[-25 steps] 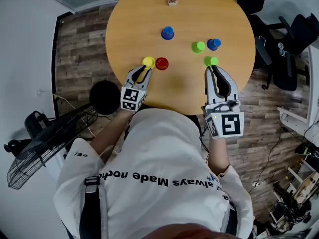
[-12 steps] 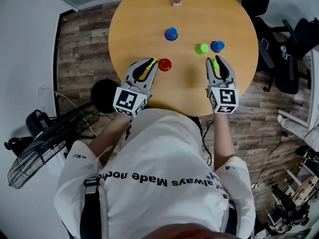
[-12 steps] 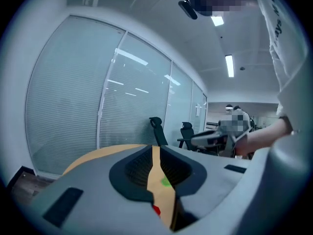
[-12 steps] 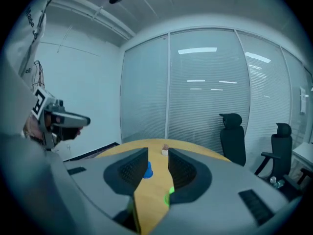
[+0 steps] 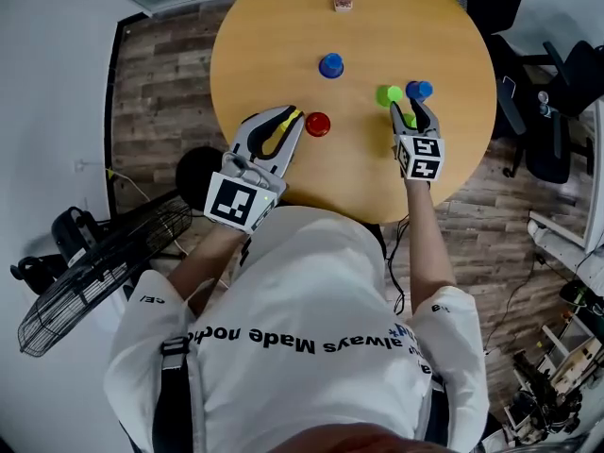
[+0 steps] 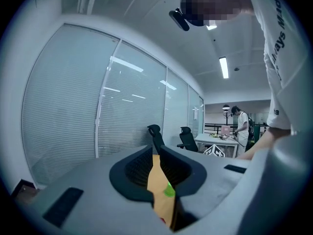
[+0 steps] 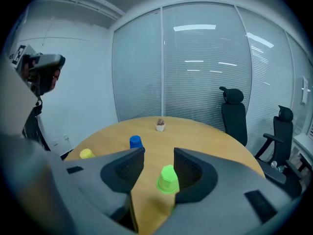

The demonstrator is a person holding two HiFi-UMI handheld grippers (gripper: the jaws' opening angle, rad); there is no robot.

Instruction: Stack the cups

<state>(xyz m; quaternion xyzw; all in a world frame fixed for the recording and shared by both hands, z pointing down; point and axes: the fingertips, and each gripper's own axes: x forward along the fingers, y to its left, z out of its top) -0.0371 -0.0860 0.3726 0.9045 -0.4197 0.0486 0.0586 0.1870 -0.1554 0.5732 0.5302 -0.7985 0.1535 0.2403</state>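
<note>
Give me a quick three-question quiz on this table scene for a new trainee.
1. How many cups stand on the table?
2. True or false: the red cup is stacked on a blue one.
3. What stands between the jaws of the right hand-held gripper? A yellow cup, B green cup, C plant.
Key: 1. Six. 2. False, it stands alone. 3. B, the green cup; those jaws are apart and have just been opening.

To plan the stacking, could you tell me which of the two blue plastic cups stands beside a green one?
The blue plastic cup just beyond the right gripper, with a green plastic cup beside it; the other blue cup stands alone.
</note>
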